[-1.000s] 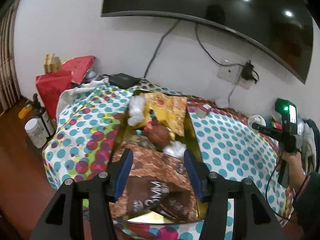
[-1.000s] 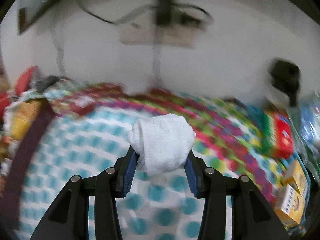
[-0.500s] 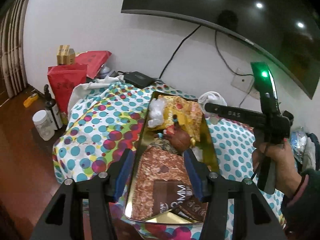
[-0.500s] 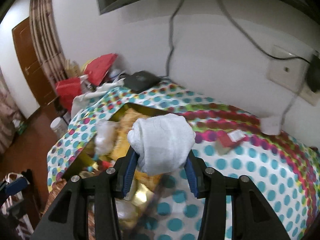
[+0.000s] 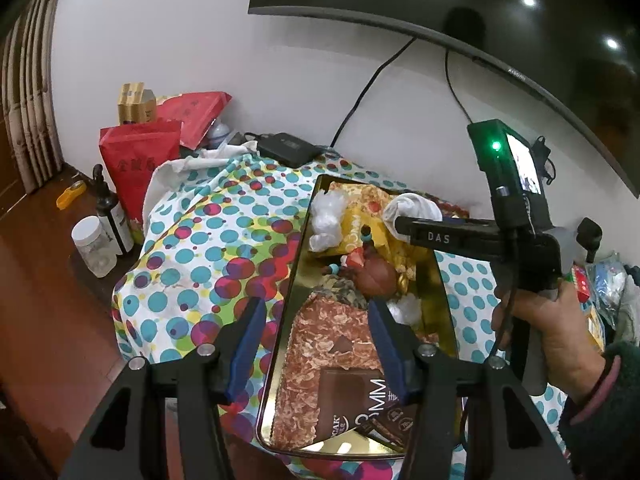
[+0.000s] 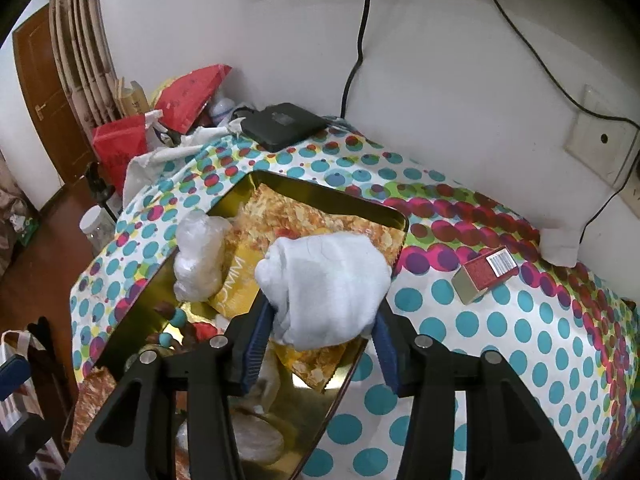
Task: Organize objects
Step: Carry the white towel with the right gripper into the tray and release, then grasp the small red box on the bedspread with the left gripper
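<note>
The right gripper [image 6: 320, 332] holds a rolled white cloth [image 6: 324, 280] between its blue pads; its jaws are opening, yet the bundle still sits wedged between them, hanging over the far end of a gold metal tray [image 6: 394, 220]. From the left wrist view the same white cloth [image 5: 414, 206] shows at the tip of the right gripper [image 5: 404, 226], above the tray's [image 5: 298, 264] back part, with a person's hand [image 5: 556, 332] on the gripper's handle. The tray lies on a worktop covered by a polka-dot cloth [image 6: 500, 320] and is crowded: a yellow snack packet [image 6: 240, 276], a clear plastic bundle [image 6: 200, 252], a brown chocolate packet [image 5: 344, 364] and a reddish-brown round thing [image 5: 376, 278]. The left gripper [image 5: 316, 344] hovers over the tray's near half with its jaws released and nothing between them. A small red box [image 6: 486, 274] lies on the cloth to the right of the tray, apart from it, and a black set-top box [image 6: 284, 124] sits by the wall.
</note>
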`<state>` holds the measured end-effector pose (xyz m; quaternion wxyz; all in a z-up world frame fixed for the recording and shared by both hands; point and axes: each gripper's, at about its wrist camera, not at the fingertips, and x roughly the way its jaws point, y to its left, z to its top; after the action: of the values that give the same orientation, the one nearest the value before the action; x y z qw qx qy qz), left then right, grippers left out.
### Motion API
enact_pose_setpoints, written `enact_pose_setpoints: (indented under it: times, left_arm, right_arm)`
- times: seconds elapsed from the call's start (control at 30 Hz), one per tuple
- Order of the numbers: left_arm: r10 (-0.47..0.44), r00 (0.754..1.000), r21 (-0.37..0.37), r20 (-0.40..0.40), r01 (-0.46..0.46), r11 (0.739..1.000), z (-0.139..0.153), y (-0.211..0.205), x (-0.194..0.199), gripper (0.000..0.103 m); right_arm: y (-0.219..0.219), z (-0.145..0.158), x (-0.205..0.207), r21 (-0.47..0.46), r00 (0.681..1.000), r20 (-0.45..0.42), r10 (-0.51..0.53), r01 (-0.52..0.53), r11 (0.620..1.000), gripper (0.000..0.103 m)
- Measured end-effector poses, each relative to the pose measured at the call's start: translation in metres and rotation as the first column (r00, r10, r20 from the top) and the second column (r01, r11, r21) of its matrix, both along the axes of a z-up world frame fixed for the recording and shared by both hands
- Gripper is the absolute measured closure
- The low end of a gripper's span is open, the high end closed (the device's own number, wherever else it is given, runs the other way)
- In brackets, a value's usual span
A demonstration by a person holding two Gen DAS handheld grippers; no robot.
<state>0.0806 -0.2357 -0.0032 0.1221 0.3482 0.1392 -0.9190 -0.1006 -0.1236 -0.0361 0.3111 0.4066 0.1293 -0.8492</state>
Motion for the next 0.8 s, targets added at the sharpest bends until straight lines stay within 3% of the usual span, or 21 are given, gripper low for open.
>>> enact_pose_setpoints:
  times: [0.07,0.17,0.33,0.5,0.63,0.8]
  left_arm:
    - [-0.009,1.0,-0.003,0.0,0.009,1.0,0.0,0.002,-0.001,0.049]
    - [-0.011,1.0,-0.012,0.005,0.011,1.0,0.0,0.006,-0.002,0.049]
    - [-0.019,1.0,-0.006,0.006,0.019,1.0,0.001,0.012,-0.004,0.049]
    - [-0.034,0.999,-0.008,-0.006,0.034,0.999,0.004,0.023,-0.006,0.049]
    - [-0.069,0.998,-0.03,-0.007,0.068,0.997,0.007,0.04,-0.014,0.049]
    - [-0.144,0.99,-0.066,0.003,0.144,0.987,0.011,0.082,-0.033,0.049]
  right_arm:
    - [0.002,0.001,0.001,-0.015,1.0,0.0,0.01,-0.01,1.0,0.033]
    - [0.004,0.008,0.01,-0.023,0.998,-0.056,0.014,-0.015,1.0,0.016]
    - [0.009,0.019,0.024,-0.03,0.993,-0.114,0.039,-0.043,0.999,0.016]
    - [0.052,0.028,0.041,-0.135,0.984,-0.177,0.029,-0.053,0.989,0.009]
    - [0.1,0.021,0.043,-0.155,0.979,-0.194,-0.059,0.029,0.987,0.005]
    - [0.181,-0.002,0.027,-0.137,0.954,-0.178,-0.241,0.218,0.966,0.005]
